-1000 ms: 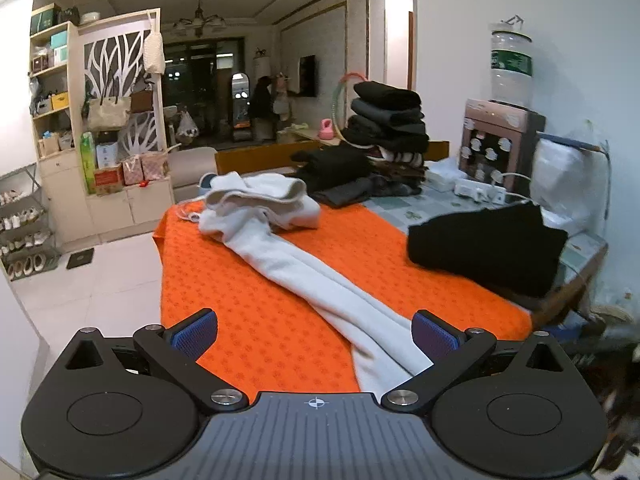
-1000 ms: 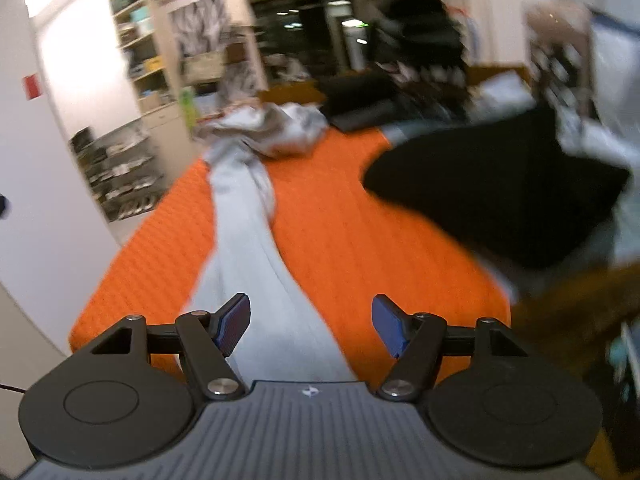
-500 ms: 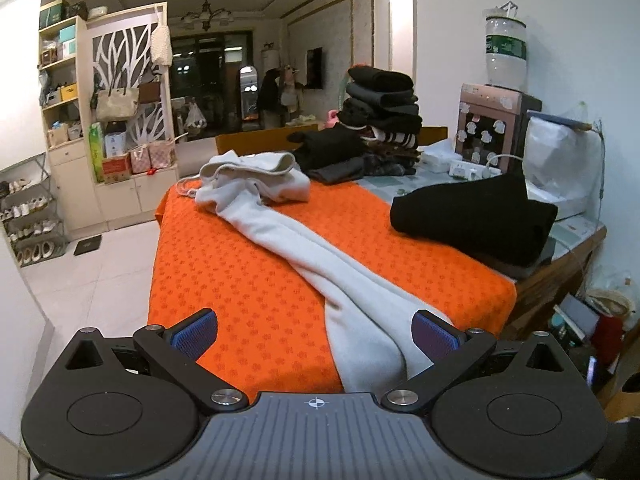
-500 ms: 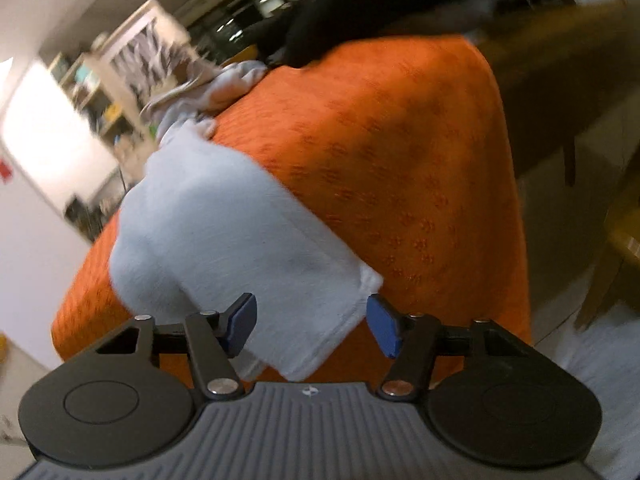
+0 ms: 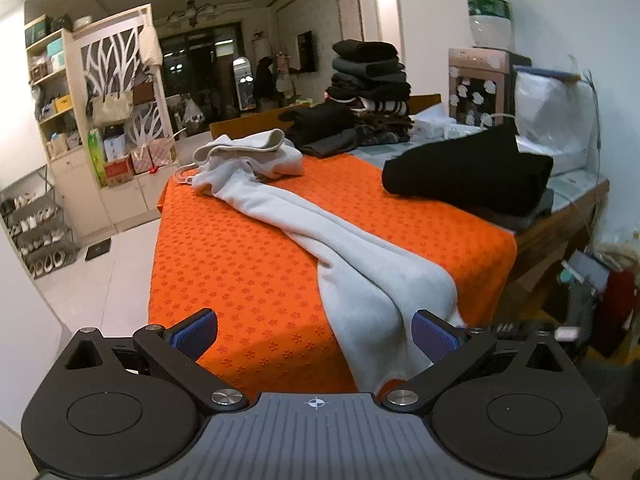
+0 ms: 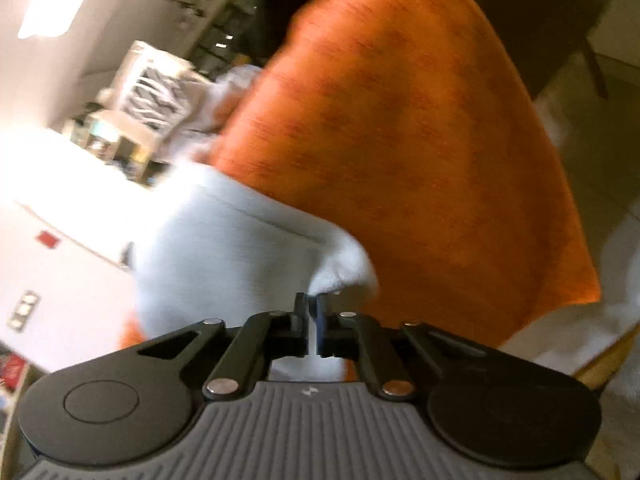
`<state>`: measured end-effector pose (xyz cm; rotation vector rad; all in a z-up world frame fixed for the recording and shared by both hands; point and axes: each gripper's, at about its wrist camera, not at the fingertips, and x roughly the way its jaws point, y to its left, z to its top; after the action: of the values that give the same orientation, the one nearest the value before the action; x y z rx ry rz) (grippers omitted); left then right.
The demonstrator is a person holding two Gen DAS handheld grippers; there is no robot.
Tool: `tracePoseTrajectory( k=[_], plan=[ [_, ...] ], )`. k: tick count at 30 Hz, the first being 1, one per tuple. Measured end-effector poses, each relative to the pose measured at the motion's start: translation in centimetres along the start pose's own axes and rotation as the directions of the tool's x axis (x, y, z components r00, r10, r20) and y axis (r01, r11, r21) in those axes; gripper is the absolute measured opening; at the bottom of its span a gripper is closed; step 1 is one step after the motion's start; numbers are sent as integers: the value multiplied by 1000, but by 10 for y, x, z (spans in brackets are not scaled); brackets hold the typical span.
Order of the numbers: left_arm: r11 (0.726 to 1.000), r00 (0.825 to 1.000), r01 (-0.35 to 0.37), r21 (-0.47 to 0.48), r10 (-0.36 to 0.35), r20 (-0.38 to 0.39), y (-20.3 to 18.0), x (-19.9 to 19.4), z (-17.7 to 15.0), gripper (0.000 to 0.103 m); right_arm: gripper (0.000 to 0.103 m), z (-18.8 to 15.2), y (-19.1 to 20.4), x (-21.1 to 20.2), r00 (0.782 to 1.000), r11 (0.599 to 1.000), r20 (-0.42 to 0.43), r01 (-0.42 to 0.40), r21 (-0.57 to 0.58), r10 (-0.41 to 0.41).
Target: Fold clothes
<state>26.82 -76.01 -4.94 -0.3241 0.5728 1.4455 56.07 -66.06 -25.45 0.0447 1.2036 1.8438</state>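
Light grey trousers [image 5: 344, 248] lie stretched along the orange-covered table [image 5: 240, 264], waist bunched at the far end, leg ends hanging over the near edge. My left gripper [image 5: 314, 334] is open just in front of that near edge, with the leg ends between and beyond its blue pads. In the blurred right wrist view, my right gripper [image 6: 312, 304] is shut on the hem corner of the grey trousers [image 6: 224, 248], beside the orange cloth [image 6: 400, 140] draped over the table corner.
A folded black garment [image 5: 468, 172] lies on the table's right side. A stack of dark folded clothes [image 5: 368, 80] stands at the far end. A water dispenser [image 5: 488, 60] is by the right wall, shelves [image 5: 100, 112] and a shoe rack [image 5: 36, 232] to the left.
My right gripper dropped to the table's near corner and closed on the trouser hem. The left gripper drew back a little, staying open.
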Motion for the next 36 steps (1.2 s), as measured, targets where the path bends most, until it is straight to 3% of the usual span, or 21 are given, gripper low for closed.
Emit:
tracePoseTrajectory(
  k=[4, 9, 16, 23, 26, 28, 36],
  plan=[
    [999, 1000, 20, 45, -20, 0, -12, 8, -9, 103, 3, 4, 12, -3, 998, 998, -10, -58, -1, 58],
    [989, 994, 112, 98, -113, 10, -33, 17, -13, 103, 3, 18, 75, -31, 995, 989, -14, -101, -112, 100],
    [968, 977, 202, 149, -210, 38, -67, 37, -1, 101, 3, 59, 137, -62, 996, 965, -23, -90, -245, 87],
    [970, 986, 165, 177, -167, -3, -88, 65, -2, 69, 3, 64, 179, -98, 994, 933, -13, -111, -342, 113],
    [973, 985, 173, 154, -171, -26, -81, 74, -2, 46, 3, 65, 192, -112, 992, 923, -6, -120, -366, 126],
    [976, 984, 175, 127, -174, -24, -72, 75, 0, 14, 3, 65, 201, -115, 991, 916, -6, -127, -381, 135],
    [988, 985, 150, -20, -148, 93, -26, 32, 32, 12, 6, 61, 215, -128, 984, 888, 7, -155, -433, 175]
  ],
)
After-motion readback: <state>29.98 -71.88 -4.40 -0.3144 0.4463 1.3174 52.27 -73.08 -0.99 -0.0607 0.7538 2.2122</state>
